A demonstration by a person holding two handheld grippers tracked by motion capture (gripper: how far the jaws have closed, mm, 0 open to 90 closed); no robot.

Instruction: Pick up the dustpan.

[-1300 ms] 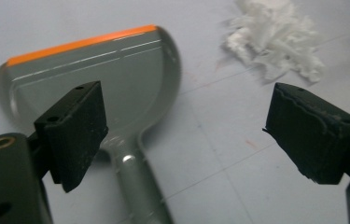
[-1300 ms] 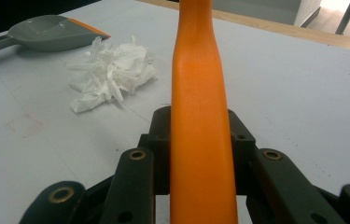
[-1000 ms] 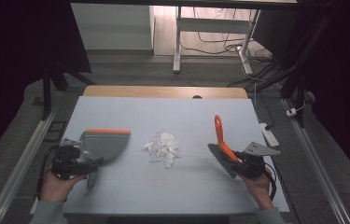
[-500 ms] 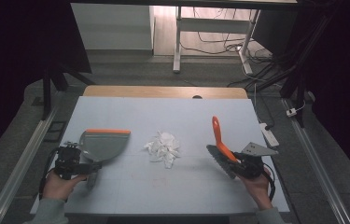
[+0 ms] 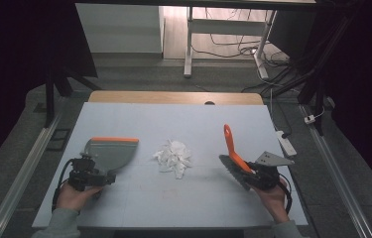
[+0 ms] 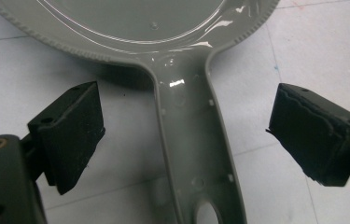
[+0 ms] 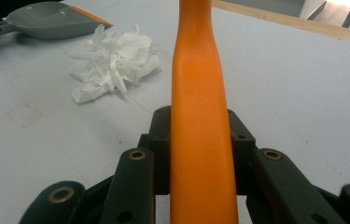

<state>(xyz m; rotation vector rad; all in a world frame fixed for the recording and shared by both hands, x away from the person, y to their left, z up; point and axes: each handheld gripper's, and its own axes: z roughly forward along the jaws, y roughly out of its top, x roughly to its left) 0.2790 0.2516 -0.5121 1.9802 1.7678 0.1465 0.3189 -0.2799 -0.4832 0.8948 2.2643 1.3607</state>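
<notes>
Left hand-held gripper (image 6: 186, 140) wide open astride dustpan handle (image 6: 196, 154), right hand-held gripper (image 7: 200, 149) clamping orange brush handle (image 7: 200, 93)

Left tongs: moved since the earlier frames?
Yes. In the high view the left tongs shifted right and lower, toward the dustpan handle; the paper pile stayed put.

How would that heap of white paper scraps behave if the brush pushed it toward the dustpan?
The paper scraps look thin, crumpled and loosely piled, so they are probably very light and floppy. Since they lie as separate shreds, a push from the brush would likely scatter some rather than move the heap whole. They seem unlikely to roll, and a few might slip past the dustpan.
</notes>
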